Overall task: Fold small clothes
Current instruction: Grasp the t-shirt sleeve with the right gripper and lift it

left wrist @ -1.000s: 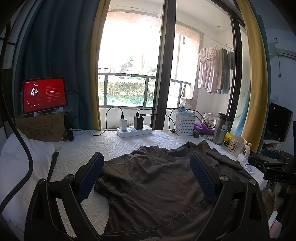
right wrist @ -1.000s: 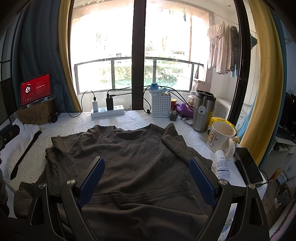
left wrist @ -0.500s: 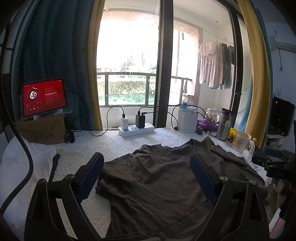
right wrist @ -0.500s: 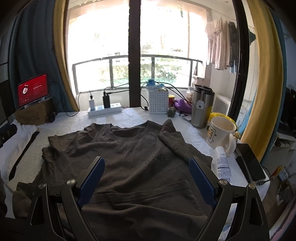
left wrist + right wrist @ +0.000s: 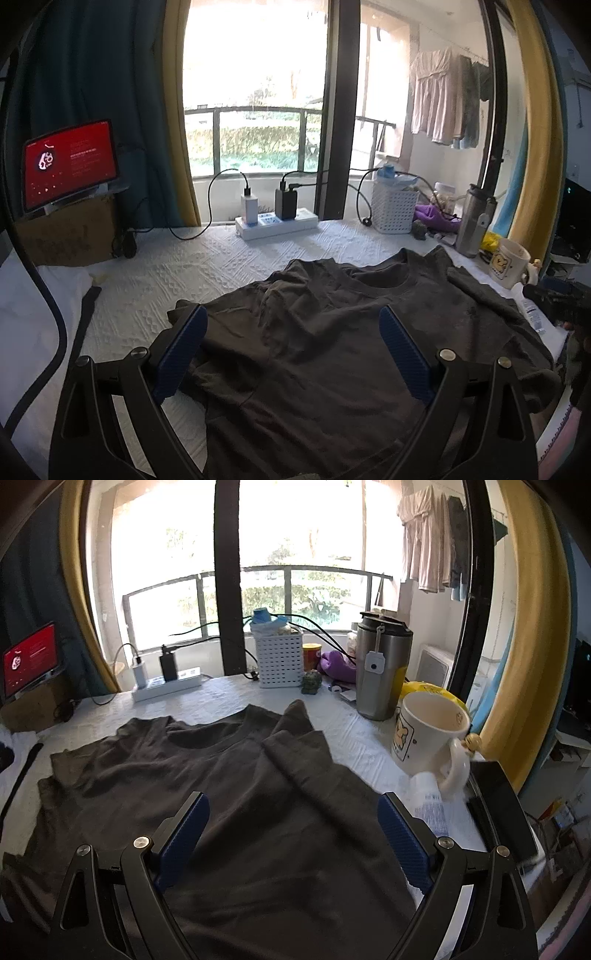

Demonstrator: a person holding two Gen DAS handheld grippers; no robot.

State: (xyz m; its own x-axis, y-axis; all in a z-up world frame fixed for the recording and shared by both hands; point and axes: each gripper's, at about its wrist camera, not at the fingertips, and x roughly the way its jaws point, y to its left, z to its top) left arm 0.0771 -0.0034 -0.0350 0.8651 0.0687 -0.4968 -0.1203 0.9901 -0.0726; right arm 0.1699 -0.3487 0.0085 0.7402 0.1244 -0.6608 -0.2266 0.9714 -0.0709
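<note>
The T-shirt (image 5: 332,332) is plain dark grey-brown. It lies on a white table cover (image 5: 207,266) embossed with a diamond pattern. Behind the T-shirt: a white power strip (image 5: 277,223), a white perforated basket (image 5: 280,661), a purple cloth (image 5: 336,664). Right of the T-shirt: a silver tumbler (image 5: 382,672) and a cream mug (image 5: 430,734) with a yellow cartoon print. The tablet (image 5: 70,162) screen is red. Gripper pads (image 5: 183,834) are blue, ribbed.

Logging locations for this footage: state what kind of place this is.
Probably a lived-in room at home, beside a balcony. A dark T-shirt lies on a white textured cloth, laundry hangs outside the window, and a mug and a power strip share the surface.
</note>
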